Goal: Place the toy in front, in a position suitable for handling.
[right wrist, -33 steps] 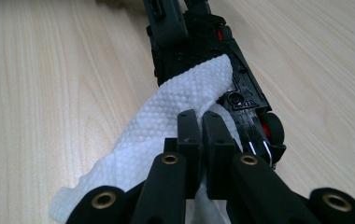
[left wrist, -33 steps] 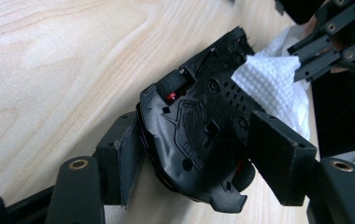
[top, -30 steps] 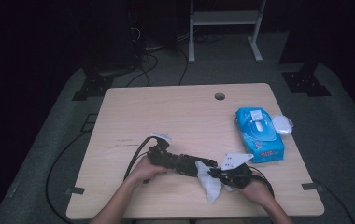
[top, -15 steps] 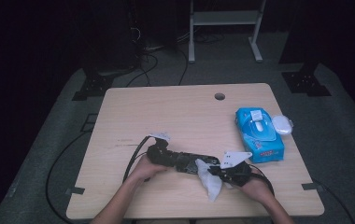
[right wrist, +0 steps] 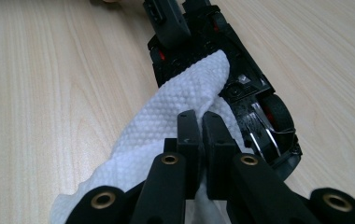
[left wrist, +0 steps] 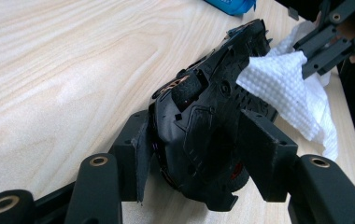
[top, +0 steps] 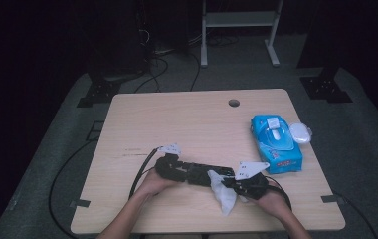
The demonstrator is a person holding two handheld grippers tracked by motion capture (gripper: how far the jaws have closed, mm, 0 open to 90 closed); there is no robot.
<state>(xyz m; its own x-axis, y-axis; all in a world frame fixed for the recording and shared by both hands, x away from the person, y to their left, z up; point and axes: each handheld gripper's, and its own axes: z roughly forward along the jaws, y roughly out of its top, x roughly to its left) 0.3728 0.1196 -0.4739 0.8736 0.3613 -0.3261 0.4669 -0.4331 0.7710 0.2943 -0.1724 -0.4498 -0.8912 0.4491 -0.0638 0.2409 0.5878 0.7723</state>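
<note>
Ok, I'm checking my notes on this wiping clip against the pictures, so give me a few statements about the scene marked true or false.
1. The left gripper clamps the black toy car between its jaws. True.
2. The right gripper stands open with nothing in it. False: its jaws are shut on the white wipe.
3. The wipe lies against the car's body. True.
4. The blue wipes pack sits at the table's left edge in the high view. False: it lies near the right edge of the table.
5. The car is bright yellow. False: it is black, with small red parts.
</note>
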